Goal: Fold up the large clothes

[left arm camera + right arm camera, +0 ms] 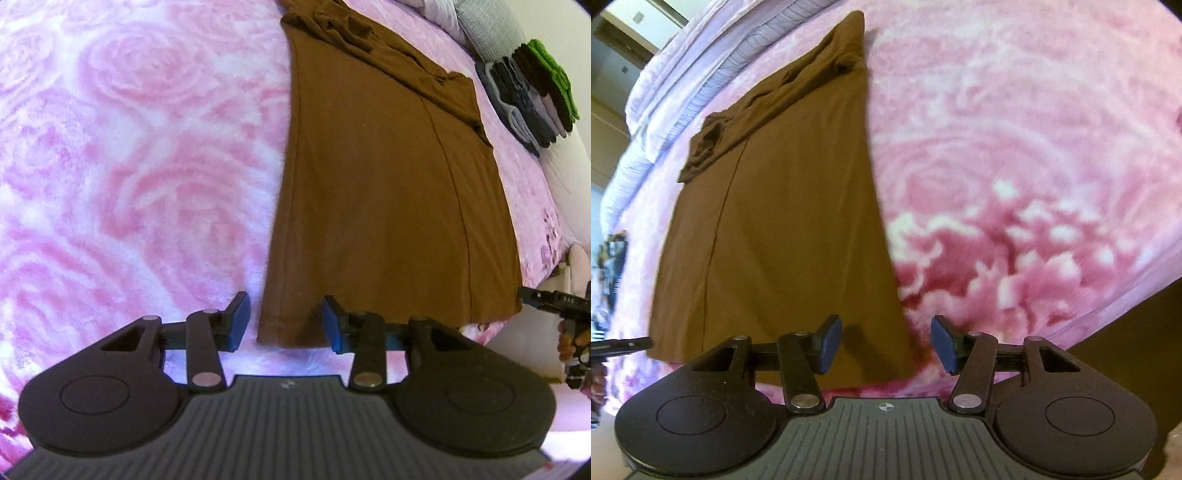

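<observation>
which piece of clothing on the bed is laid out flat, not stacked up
The brown garment, spread flat on the pink blanket before both open grippers. The others sit folded in a stack at the far edge.

Looked like a home bedroom: bed (129,166) covered by a fluffy pink rose-patterned blanket (1015,166), pale rumpled bedding (701,74) bunched at its far edge, a stack of folded clothes (532,99) alongside, possibly a doorway (624,33) beyond.
</observation>
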Tool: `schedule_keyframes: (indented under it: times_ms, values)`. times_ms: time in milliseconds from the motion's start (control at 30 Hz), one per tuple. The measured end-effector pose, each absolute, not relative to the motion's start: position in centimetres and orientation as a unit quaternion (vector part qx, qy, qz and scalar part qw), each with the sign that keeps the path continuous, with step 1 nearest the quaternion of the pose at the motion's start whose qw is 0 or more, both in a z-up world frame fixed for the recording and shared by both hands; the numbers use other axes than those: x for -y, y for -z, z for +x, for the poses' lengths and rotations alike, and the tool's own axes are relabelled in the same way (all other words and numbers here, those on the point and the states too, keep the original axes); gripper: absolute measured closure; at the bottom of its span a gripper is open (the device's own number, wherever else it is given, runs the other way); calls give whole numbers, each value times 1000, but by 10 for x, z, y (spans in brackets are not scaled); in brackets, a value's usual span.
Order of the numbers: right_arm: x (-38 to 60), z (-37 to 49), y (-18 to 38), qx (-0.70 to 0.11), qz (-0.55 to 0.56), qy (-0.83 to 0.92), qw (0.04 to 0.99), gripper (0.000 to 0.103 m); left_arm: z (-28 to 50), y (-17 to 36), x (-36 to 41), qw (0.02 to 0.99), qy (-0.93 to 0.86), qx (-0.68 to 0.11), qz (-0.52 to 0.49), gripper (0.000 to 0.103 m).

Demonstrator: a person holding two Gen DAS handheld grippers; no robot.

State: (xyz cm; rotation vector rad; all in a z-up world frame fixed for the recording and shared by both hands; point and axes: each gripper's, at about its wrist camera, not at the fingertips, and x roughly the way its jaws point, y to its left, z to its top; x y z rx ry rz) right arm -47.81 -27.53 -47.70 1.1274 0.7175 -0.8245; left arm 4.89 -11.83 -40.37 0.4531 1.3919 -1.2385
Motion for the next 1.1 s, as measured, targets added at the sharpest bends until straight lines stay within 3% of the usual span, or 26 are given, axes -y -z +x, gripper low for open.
schedule_keyframes:
  times_ms: [133,267,333,500,667,833,1000,1033,1100]
  values:
    - [274,-489,483,-305,524,350,714,56,46,406,122,553,539,-599,214,68]
    - [272,-489,485,-318,537,330,708,94,43,406,126,545,541,-601,221,93]
    - [273,-489,483,-316,546,335,700,100,40,403,127,542,547,-599,221,94]
    - [280,-491,456,-304,549,331,705,101,51,386,124,548,549,-605,181,95]
    - [324,-482,397,-216,543,341,736,101,86,341,148,576,562,-591,60,95]
    - [415,-451,366,-142,527,365,754,101,133,310,232,609,579,-541,-13,95]
    - [516,-405,380,-139,527,419,726,101,180,321,339,638,558,-530,-19,94]
    - [531,-397,387,-143,533,426,717,96,188,327,358,652,540,-533,-16,92]
    - [551,-385,396,-166,526,454,700,73,202,339,381,660,521,-540,-23,90]
